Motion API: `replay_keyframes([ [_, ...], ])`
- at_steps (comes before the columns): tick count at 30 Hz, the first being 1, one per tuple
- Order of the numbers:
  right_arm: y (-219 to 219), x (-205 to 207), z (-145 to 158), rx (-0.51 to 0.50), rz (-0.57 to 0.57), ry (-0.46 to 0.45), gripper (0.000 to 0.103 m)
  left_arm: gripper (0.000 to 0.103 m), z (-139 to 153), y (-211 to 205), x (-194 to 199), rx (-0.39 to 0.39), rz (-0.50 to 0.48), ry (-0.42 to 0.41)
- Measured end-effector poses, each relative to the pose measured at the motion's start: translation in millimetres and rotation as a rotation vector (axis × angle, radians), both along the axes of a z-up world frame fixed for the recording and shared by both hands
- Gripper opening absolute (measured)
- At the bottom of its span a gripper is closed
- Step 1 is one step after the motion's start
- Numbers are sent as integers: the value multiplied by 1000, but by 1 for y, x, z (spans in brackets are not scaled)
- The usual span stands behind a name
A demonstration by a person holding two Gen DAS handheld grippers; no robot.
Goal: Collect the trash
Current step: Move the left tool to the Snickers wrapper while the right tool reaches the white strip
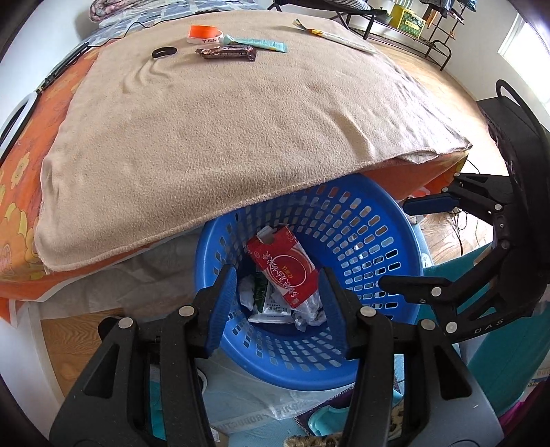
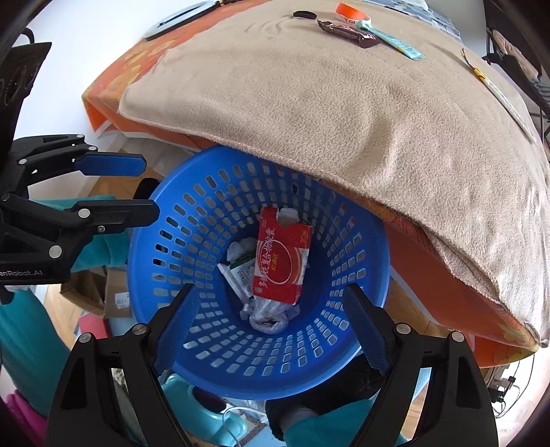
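A blue slotted basket [image 1: 378, 240] [image 2: 206, 213] stands on the floor, partly under the bed's edge. Inside lie a red carton [image 1: 285, 271] [image 2: 282, 261], a green-white packet [image 2: 240, 275] and crumpled plastic [image 2: 264, 313]. My left gripper [image 1: 276, 275] hangs open over the basket with nothing between its fingers; the right wrist view shows it at the left [image 2: 146, 185]. My right gripper [image 2: 268, 289] is also above the basket, wide open and holding nothing [image 1: 395, 244]. On the beige blanket [image 1: 223, 137] lie a brown bar wrapper [image 1: 227, 53] [image 2: 347, 32] and a teal sachet [image 1: 257, 42] [image 2: 392, 41].
An orange tape roll [image 1: 202, 33], a black hair tie [image 1: 164, 51] and a long pale strip [image 1: 340, 36] also lie on the blanket. The blanket's edge overhangs the basket's far rim. A black rack [image 1: 395, 20] stands beyond the bed. Cardboard boxes [image 2: 113, 295] sit on the wooden floor.
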State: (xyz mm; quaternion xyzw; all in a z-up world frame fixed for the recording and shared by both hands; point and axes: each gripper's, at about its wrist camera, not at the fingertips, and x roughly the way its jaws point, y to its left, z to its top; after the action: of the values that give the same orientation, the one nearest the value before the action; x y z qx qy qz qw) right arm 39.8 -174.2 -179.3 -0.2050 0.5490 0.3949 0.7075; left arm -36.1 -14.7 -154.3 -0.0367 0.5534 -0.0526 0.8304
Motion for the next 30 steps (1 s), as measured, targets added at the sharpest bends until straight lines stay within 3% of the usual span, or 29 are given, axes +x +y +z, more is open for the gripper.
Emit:
replay_keyframes([
  [10,-3,7,11,30,-29,-42,85,51,9,1,8,-3,6,-18],
  [19,-10,24,37,91,-83,-82,85,51,36,11,33,-3,27,-73],
  [30,-26,85,87,156,-160,-145,85,51,76,33,92,34,66,-178],
])
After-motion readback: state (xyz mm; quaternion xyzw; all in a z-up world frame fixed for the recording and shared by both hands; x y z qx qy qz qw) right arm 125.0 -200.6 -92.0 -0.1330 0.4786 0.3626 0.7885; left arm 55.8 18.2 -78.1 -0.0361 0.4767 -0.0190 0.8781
